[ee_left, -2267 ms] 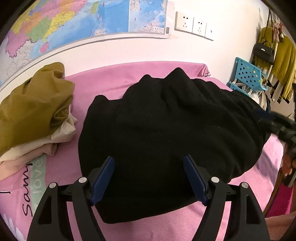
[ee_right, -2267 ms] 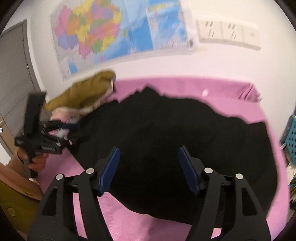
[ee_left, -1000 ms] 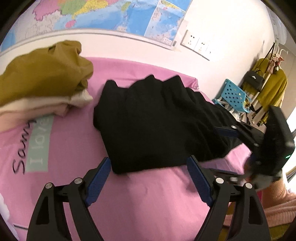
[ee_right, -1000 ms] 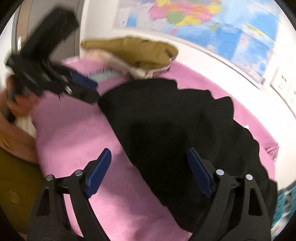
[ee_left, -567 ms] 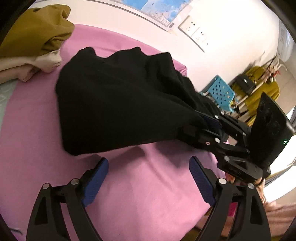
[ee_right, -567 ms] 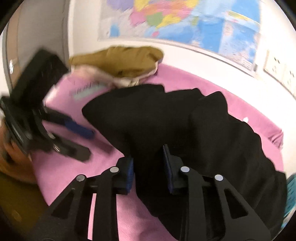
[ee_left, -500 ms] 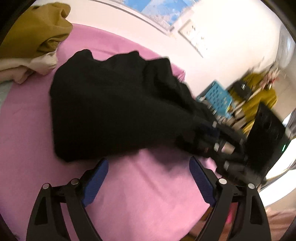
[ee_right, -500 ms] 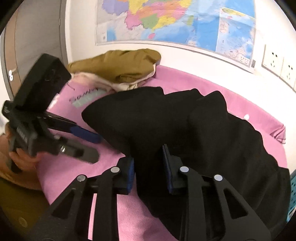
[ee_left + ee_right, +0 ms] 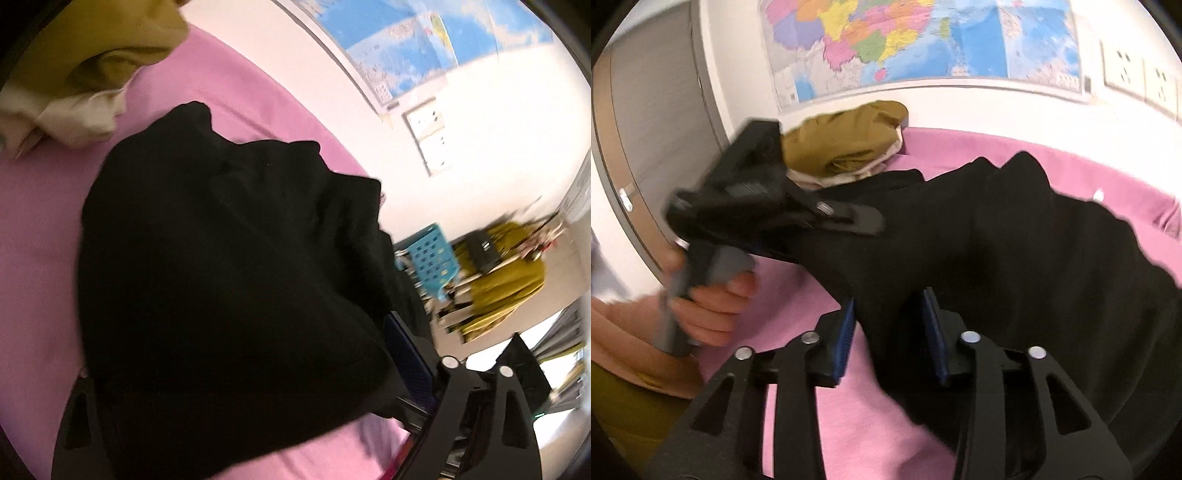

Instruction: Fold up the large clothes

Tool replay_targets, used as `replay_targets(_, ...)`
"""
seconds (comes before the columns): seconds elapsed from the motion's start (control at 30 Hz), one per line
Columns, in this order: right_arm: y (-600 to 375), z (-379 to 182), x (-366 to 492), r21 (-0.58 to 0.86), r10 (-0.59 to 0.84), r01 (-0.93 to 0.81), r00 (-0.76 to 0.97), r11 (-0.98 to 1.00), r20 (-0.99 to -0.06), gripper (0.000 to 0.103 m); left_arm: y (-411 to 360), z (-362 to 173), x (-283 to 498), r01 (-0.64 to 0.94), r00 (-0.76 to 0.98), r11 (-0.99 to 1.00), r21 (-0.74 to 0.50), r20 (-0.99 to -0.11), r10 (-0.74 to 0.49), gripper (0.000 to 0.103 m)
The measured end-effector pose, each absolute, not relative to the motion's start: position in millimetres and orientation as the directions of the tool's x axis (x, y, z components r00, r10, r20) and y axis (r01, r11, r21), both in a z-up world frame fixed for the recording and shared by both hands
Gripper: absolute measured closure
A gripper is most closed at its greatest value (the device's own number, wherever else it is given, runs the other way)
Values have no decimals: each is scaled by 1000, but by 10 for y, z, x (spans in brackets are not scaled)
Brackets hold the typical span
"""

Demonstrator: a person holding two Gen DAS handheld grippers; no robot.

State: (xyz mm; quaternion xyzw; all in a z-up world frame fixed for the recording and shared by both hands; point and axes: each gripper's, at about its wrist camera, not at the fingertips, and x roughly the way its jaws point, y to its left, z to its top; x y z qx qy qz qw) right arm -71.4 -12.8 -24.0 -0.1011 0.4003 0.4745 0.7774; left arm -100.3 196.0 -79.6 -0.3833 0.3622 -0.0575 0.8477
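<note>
Black garment (image 9: 1015, 258) w/ near edge lifted off pink bed (image 9: 849, 424). Right gripper (image 9: 889, 338) jaws just reopened partway, cloth between; left gripper (image 9: 849, 218) jaws wide, cloth draped over. Bare sheet in front.

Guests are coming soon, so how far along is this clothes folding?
Done: olive and cream clothes stacked by the wall. In hand: black garment between left gripper, jaws just closing, and right gripper, jaws just opening. Left: finish folding, stack it.

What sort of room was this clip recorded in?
Probably a bedroom or dorm room: a pink bedsheet with stacked folded clothes, a wall map above, and garments on a clothes rack nearby.
</note>
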Motion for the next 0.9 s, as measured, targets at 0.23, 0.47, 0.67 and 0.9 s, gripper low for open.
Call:
replay_targets(0.23, -1147, -54, -783, 532, 774, -631, 181, 564, -606, 27, 1987, -837, -981, -200, 705, 776, -598, -637, -310, 56)
replay_targets(0.47, -2132, -336, -755, 676, 729, -276, 309, 683, -611, 26, 1889, -804, -951, -195, 686, 835, -514, -680, -259, 56)
replay_targets(0.67, -2179, -438, -528, 636, 638, -167, 423, 753, -644, 26, 1871, -792, -935, -194, 675, 847, -495, -694, -251, 53)
replay_targets(0.9, -1850, -503, -350, 541, 519, -129, 531, 831, -670, 22, 1855, -800, -928, -168, 680, 850, -500, -683, -268, 41)
